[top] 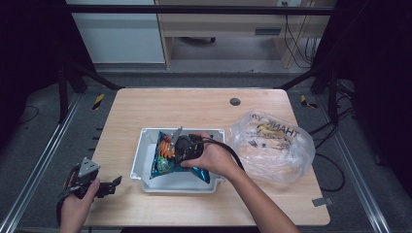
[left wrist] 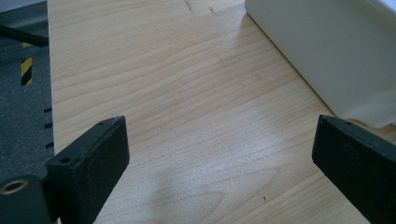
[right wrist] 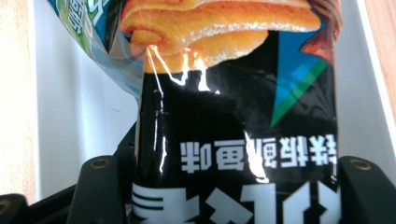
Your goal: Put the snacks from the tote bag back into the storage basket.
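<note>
High view: right gripper (top: 180,145) sits at the centre of the frame, over the white bin (top: 138,160), gripped by the person's right hand (top: 214,158); its jaws are closed onto a snack bag (top: 163,158), which stands tilted inside the bin, leaning toward the bin's left wall; bag is dark with blue and orange print; in the right gripper view the snack bag (right wrist: 233,140) fills the gap between the two black jaws, pinched from both sides at the lower edge of the frame, the white bin (right wrist: 93,116) floor showing behind it; left gripper (top: 109,186) rests at the lower left of the high view, on the wooden table (top: 194,104) edge, well apart from the bag, held by the left hand (top: 75,208); in the left gripper view its jaws stand wide apart with nothing between them, bare table (left wrist: 187,116) ahead, bin (left wrist: 327,51) wall at upper right; a clear plastic bag (top: 272,145) lies right of the bin, just beside it, crumpled, with dark lettering.
</note>
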A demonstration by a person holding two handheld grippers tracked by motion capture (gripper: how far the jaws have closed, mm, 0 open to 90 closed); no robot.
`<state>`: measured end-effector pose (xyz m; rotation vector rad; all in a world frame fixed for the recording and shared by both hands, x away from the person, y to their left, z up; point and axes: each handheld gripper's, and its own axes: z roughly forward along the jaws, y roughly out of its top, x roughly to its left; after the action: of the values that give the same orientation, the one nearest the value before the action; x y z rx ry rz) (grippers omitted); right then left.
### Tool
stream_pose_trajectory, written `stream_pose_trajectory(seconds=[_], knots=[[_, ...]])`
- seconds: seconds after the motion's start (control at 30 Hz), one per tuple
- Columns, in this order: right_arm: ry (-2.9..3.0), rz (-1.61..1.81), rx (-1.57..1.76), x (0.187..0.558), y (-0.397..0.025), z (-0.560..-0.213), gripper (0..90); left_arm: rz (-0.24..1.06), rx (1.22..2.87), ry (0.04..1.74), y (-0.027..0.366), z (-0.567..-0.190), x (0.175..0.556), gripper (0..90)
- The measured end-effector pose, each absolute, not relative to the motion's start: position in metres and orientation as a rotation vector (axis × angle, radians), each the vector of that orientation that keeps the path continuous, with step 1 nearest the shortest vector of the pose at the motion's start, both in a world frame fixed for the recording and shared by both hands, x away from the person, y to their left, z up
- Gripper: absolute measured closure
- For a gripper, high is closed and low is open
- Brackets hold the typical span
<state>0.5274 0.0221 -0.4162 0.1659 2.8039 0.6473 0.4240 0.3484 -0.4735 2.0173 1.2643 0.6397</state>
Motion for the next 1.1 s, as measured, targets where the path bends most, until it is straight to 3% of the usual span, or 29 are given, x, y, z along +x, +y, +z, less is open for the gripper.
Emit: stream_pose_trajectory(seconds=[1.1], knots=[[2.823, 0.637, 0.168, 0.53, 0.03, -0.426, 37.0, 0.641, 2.018, 1.262, 0.349, -0.473, 0.424, 3.7]])
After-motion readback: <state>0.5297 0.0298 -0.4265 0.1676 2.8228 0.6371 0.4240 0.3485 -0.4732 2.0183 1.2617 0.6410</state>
